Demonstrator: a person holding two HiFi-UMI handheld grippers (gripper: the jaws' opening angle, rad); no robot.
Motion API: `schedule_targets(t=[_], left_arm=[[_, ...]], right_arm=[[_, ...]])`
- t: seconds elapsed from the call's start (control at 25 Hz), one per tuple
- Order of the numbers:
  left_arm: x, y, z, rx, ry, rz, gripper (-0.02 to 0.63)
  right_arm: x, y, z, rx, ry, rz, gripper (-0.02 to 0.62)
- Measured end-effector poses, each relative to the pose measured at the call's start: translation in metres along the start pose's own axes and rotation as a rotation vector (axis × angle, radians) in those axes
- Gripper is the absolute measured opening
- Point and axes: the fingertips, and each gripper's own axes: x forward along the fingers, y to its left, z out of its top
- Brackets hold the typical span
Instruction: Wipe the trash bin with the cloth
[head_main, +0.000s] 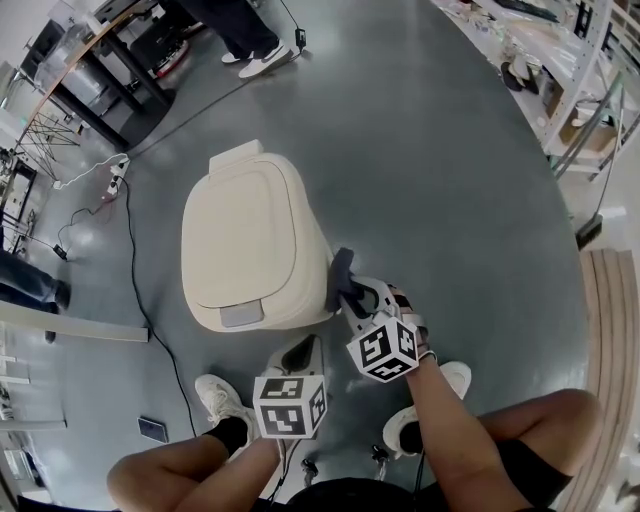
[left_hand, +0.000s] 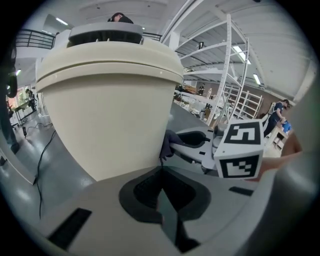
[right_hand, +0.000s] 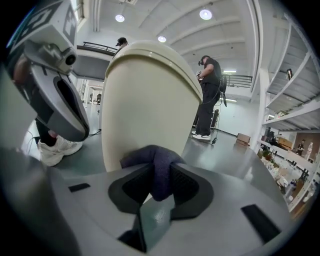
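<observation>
So the person is pressing a dark purple cloth (right_hand: 155, 167) against the side wall of the cream plastic lidded trash bin (left_hand: 110, 110), and the right gripper (head_main: 350, 295) is pinching that cloth tight. The left gripper (head_main: 300, 355) is hanging just by the bin's front, jaws closed on nothing. I'd guess the wiping is underway on that one side. The lid (head_main: 240, 240) and the other sides probably need doing.
</observation>
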Motion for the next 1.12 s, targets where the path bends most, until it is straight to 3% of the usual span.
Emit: schedule_targets(t=[0.6,1.12], left_arm=[[0.013,0.006,-0.032,-0.001,0.072,-0.009,0.000],[0.019,0.012,-0.044,-0.071,0.109,-0.021,0.000]], right_arm=[[0.039,0.022,-0.071,0.072,0.154,0.069,0.091],[0.056,0.026,-0.101,0.224,0.203,0.017,0.092]])
